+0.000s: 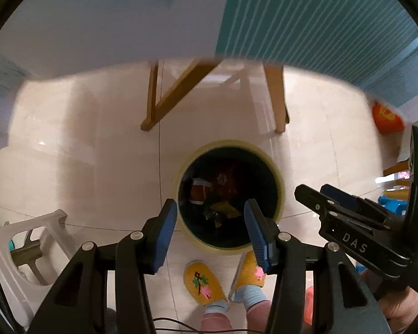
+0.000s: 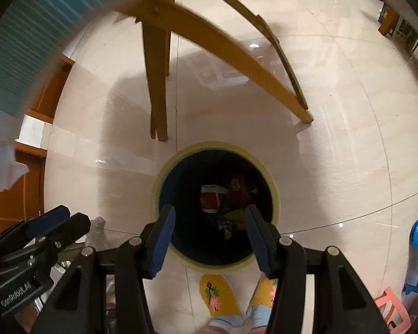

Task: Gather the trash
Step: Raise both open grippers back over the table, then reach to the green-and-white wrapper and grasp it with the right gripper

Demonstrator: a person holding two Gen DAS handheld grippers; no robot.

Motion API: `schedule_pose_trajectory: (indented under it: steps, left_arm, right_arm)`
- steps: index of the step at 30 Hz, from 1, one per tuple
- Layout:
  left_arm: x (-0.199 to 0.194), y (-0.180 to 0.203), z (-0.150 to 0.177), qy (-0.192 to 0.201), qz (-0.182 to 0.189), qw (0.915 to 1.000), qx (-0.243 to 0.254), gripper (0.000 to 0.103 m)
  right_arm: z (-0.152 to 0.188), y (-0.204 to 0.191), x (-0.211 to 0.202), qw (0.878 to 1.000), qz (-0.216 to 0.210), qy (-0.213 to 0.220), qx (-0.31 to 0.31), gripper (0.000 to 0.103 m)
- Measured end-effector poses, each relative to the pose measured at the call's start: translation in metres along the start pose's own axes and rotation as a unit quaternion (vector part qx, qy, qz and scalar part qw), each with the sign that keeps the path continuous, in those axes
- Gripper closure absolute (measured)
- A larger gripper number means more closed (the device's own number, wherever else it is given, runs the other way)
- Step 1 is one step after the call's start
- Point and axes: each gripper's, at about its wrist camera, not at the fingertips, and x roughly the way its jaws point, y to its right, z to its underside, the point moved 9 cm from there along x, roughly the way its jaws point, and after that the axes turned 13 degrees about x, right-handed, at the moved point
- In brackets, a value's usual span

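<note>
While both grippers point steeply down over the tiled floor (image 2: 334,128), the bin (image 1: 277,179) stands straight beneath them, its pale round rim ringing a dark well in which trash (image 1: 202,193) already lies: a reddish-brown packet with white bands, something red beside it, and a yellow scrap nearer the person's side. The left gripper (image 1: 210,222) has its blue pads (image 1: 164,239) spread about halfway with nothing between them, and frames the near half of the bin's mouth; the right gripper (image 2: 209,228) stands likewise half open and empty, over the same opening, so neither hand is clearly the nearer. The two tools hang side by side, close but apart, each showing at the edge of the other's view. Nothing comes between either gripper and the bin. Beyond its far rim stand the wooden legs (image 2: 156,83) of a table (image 1: 106,19), whose edge, partly under a teal striped cloth (image 1: 306,19), overhangs the upper frame and probably marks where more rubbish would be fetched; no loose trash shows on the floor. The person's feet in yellow embroidered slippers (image 1: 203,282) nearly touch the near rim. A white stool (image 1: 22,247) sits off to the left, blue and orange plastic items to the right.
</note>
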Motion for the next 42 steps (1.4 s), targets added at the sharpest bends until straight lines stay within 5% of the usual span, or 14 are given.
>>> schedule_pose_trajectory:
  steps: [13, 25, 37, 42]
  left_arm:
    - [-0.167, 0.016, -0.029, 0.048, -0.012, 0.9988, -0.001, 0.054]
    - [-0.32, 0.002, -0.058, 0.106, -0.057, 0.9913, -0.054, 0.049]
    - [-0.407, -0.015, -0.083, 0.162, -0.122, 0.9763, -0.076, 0.044]
    - [-0.42, -0.025, -0.097, 0.175, -0.135, 0.9704, -0.097, 0.04]
  right_arm:
    - [-0.004, -0.042, -0.157, 0.999, -0.035, 0.017, -0.022, 0.051]
    - [-0.031, -0.119, -0.309, 0.986, -0.09, 0.07, -0.124, 0.051]
    - [-0.068, -0.179, -0.377, 0.96, -0.143, 0.116, -0.212, 0.05]
    - [-0.087, -0.202, -0.383, 0.945, -0.145, 0.124, -0.265, 0.041]
